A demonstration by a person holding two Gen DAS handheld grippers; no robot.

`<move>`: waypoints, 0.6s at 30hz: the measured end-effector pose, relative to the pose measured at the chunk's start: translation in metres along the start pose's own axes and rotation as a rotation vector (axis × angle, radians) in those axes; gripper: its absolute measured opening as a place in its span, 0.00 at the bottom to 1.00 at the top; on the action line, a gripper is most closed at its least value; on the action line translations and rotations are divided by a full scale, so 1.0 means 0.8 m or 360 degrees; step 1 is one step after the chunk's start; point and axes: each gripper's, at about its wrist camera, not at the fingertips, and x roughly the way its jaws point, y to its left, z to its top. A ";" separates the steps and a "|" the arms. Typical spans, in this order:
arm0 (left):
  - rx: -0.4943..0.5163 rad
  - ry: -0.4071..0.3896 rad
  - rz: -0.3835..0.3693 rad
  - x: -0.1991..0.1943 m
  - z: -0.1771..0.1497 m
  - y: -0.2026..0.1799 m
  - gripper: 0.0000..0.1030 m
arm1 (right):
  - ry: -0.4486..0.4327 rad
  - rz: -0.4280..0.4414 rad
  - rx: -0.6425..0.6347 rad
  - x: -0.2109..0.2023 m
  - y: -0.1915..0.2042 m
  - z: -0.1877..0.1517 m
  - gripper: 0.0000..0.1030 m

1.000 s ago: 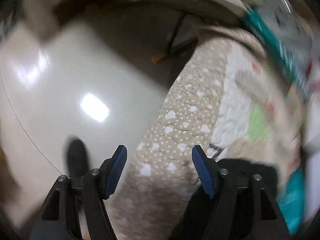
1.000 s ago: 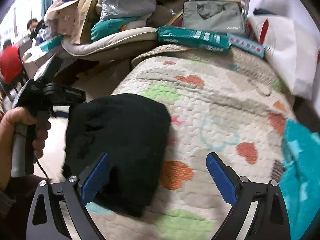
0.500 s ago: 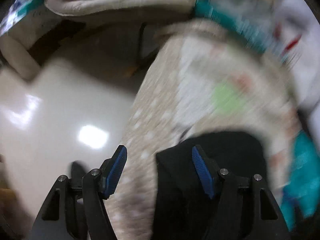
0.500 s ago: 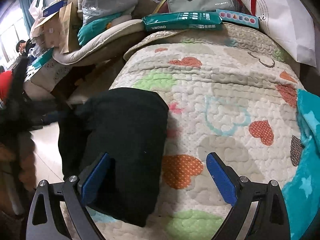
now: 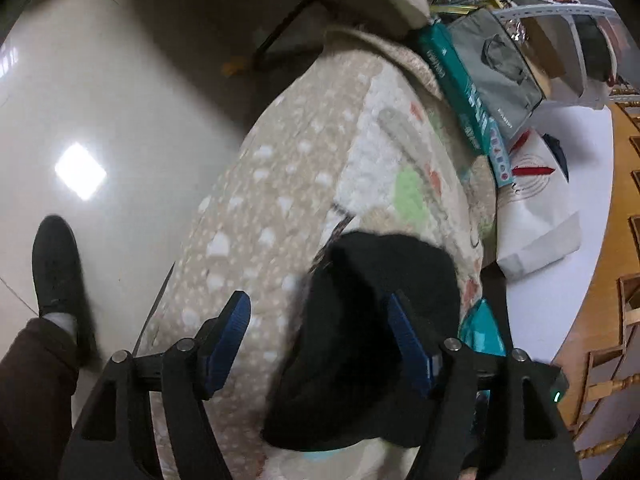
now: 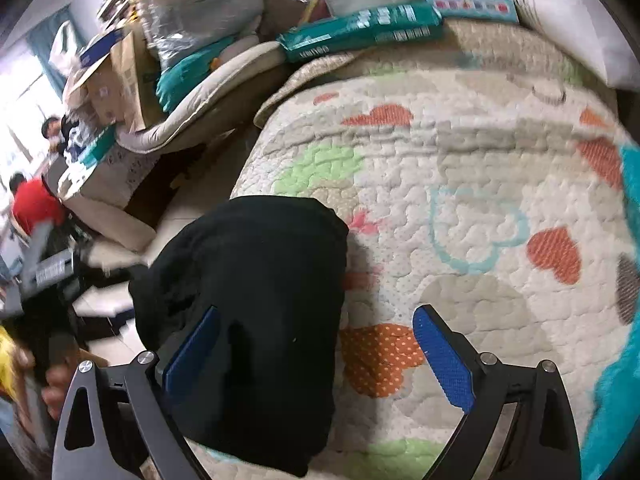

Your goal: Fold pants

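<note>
The black pants [image 6: 260,304] lie folded in a compact bundle near the left edge of a quilted bed cover [image 6: 460,208] with coloured hearts. My right gripper [image 6: 316,350] is open and empty, hovering over the bundle's right edge. In the left wrist view the pants [image 5: 372,344] lie below my left gripper [image 5: 318,338], which is open and empty above the bed's side. The right fingertip [image 5: 404,336] is over the bundle.
A glossy tiled floor [image 5: 120,120] lies left of the bed, with the person's black shoe [image 5: 56,264] on it. Teal packages [image 6: 360,30], a grey bag [image 5: 500,68] and a white bag [image 5: 536,216] stand at the far end. A teal blanket [image 6: 624,340] lies at the right.
The left gripper has swung about, from over the floor to above the pants bundle. The right gripper has shifted slightly over the bundle. The pants have not moved.
</note>
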 end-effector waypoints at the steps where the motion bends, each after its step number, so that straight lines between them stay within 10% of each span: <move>1: 0.0030 0.0014 0.0023 0.005 -0.006 -0.001 0.69 | 0.0026 0.0026 0.0049 0.007 -0.006 0.001 0.96; 5: 0.0103 0.0085 -0.0045 0.024 -0.020 -0.015 0.69 | 0.0081 0.0135 0.0231 0.022 -0.028 -0.003 0.98; 18: 0.0429 -0.0424 -0.0064 -0.052 -0.021 -0.077 0.71 | 0.0077 0.0247 0.0281 0.035 -0.047 -0.015 1.00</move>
